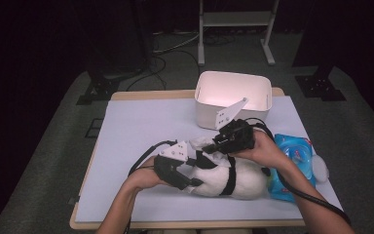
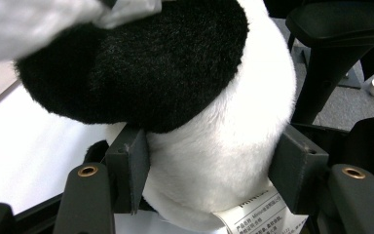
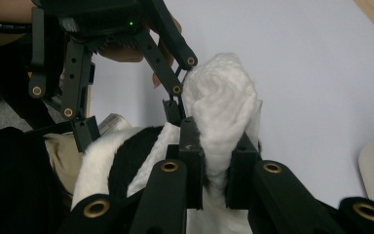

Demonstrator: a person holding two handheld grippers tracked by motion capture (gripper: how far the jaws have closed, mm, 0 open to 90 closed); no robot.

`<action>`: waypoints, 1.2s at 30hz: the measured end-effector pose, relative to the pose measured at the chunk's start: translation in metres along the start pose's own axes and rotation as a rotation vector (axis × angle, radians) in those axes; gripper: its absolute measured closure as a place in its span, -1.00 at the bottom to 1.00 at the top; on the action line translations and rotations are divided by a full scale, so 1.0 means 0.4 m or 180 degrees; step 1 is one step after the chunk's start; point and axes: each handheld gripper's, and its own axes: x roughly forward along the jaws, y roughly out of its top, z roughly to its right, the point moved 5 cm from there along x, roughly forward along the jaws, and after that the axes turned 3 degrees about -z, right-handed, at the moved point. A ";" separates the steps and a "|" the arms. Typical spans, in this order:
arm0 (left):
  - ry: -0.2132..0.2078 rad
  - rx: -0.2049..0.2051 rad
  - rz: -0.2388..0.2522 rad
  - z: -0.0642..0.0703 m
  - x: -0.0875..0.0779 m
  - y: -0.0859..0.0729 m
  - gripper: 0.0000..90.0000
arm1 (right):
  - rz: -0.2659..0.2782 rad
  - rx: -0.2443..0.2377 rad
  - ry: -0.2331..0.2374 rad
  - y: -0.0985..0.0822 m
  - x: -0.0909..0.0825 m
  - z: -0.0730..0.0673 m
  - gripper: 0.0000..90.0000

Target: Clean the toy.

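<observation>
Grippers: left gripper [image 2: 209, 165] clamped on 1 plush panda [image 2: 214, 126]; right gripper [image 3: 214, 170] pinches 1 white wipe [image 3: 221, 107]. High view adds 1 white bin [image 1: 233, 92], 1 wipes pack [image 1: 297, 161].

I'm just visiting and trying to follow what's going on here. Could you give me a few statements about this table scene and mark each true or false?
1. The left claw grips the plush panda. True.
2. The right claw is wide open and holds nothing. False: it is shut on a white wipe.
3. The white box stands at the far side of the table. True.
4. The blue pack lies inside the white box. False: it lies on the table by the panda.
</observation>
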 end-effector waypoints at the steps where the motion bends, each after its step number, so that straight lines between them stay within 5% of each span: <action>1: -0.0002 0.0000 0.0005 0.000 0.000 -0.002 -0.16 | -0.0022 -0.0013 -0.0005 0.002 0.002 -0.001 0.79; 10: -0.0008 -0.0052 0.0022 -0.002 0.001 -0.007 -0.16 | -0.0039 0.0040 0.0014 -0.030 -0.025 -0.015 0.79; 28: -0.0008 -0.0165 0.0031 -0.015 0.001 -0.022 -0.17 | -0.0170 0.0253 0.0004 -0.178 -0.059 -0.031 0.79; 36: -0.0050 -0.0318 0.0065 -0.018 0.007 -0.035 -0.37 | -0.0198 0.0240 -0.0046 -0.209 -0.057 -0.034 0.79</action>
